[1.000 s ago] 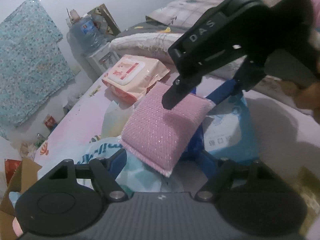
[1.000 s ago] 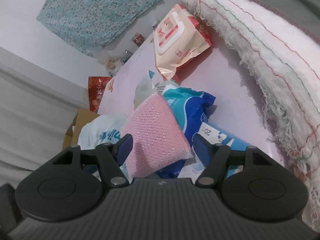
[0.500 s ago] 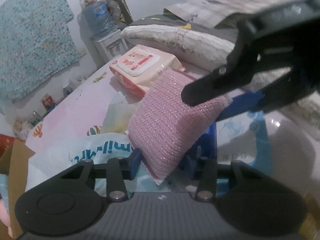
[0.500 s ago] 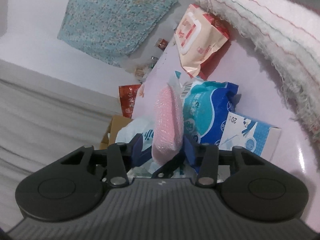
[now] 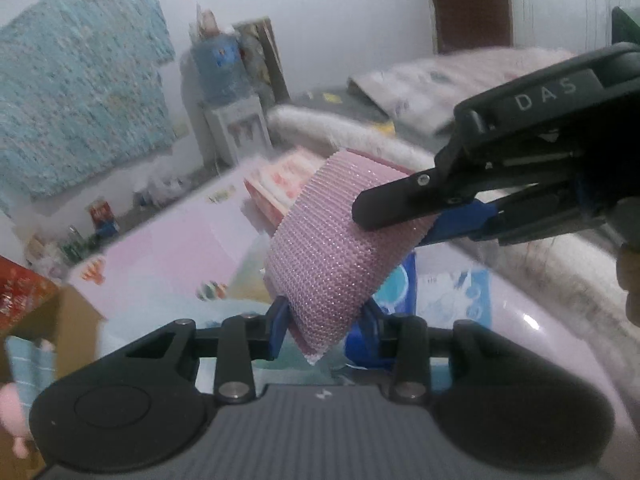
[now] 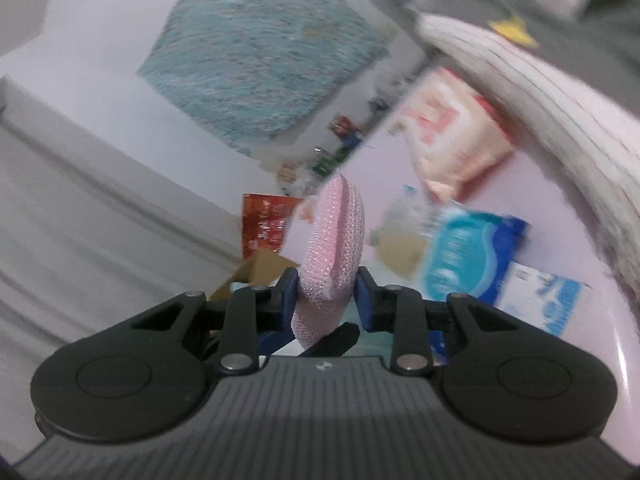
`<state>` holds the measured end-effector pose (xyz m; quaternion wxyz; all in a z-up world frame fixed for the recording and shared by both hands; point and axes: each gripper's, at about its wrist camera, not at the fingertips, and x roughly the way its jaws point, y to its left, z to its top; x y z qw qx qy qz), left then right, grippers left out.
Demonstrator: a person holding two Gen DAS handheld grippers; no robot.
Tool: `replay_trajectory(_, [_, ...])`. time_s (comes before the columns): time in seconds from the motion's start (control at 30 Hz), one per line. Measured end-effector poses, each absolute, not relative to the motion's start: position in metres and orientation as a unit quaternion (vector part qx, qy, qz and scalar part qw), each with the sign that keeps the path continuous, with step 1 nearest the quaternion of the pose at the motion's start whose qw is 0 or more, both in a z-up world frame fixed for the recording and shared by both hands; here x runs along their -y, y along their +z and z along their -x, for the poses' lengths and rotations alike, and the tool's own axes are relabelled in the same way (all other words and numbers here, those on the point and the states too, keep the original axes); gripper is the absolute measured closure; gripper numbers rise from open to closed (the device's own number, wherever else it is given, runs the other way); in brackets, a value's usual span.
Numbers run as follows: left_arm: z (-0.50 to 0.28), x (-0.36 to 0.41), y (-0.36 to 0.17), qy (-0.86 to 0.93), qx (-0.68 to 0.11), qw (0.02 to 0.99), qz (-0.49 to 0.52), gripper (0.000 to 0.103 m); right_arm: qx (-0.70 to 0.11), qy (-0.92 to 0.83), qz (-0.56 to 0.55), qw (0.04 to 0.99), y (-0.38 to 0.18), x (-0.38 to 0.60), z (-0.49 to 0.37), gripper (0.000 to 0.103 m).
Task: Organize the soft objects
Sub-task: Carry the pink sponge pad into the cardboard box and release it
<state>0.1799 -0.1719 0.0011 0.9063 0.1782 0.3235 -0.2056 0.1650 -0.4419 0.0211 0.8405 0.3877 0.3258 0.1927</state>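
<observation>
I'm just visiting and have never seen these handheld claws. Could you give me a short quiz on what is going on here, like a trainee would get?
1. True or false: only one claw grips the pink knitted sponge pad.
2. Which lies nearer the white fringed blanket: A, the peach wet-wipes pack; B, the red box on the floor?
3. What colour are the claw fingers?

Key: 1 false, the left claw and right claw both pinch it. 2 A. 3 blue.
</observation>
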Motion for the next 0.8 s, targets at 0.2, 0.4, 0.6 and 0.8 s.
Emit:
replay_trajectory(0.2, [-0.161,0.117,0.058,-0.164,-0.299,0.929,-0.142,0.064,-0.308,0.261,-0.329,0.854,0.089,0.384,-0.174,0.074])
replay_trajectory(0.4, [-0.172,0.033,0.080,-0.102,-0.319,0.939,-0.075,0.064,-0.351,0.326,-0.281,0.832,0.126,0.290,-0.226,0.074])
replay_trajectory(0.6, [-0.216,-0.059,0.057,-0.084,-0.411,0.905,0.069,0.065,-0.443,0.329,-0.229,0.802,0.121,0.195,-0.290,0.074])
replay_trajectory(0.8, [-0.248,-0.107,0.012,-0.086,-0.467,0.863,0.172,0.066,-0.498,0.291,-0.162,0.800,0.104,0.133,-0.317,0.074])
